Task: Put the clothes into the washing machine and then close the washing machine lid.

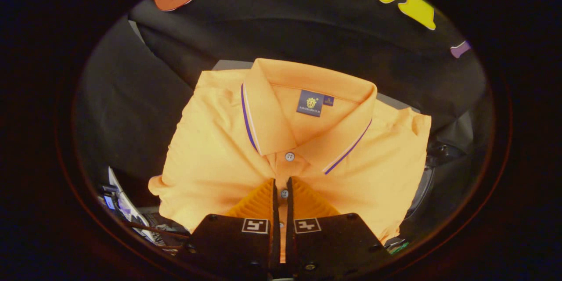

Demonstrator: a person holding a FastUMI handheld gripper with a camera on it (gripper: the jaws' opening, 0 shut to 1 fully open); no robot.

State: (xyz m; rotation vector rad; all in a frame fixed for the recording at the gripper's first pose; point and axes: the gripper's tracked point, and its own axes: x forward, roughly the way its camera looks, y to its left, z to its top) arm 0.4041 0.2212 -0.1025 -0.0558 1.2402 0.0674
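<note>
A folded orange polo shirt (219,153) with a purple-and-white striped collar and a dark blue neck label hangs lifted in front of me. My gripper (282,181) is shut on the shirt's button placket, just below the top button, with the fingers pinching a narrow strip of fabric between them. The shirt spreads wide to both sides of the fingers and hides most of what lies beyond. A dark rounded rim (423,189), possibly part of the washing machine, peeks out past the shirt's right edge.
Black cloth wall (272,30) stands behind the shirt. A grey flat surface (230,65) shows just above the collar. To the lower left of the shirt lie a white device with a lit screen (118,199) and some cables.
</note>
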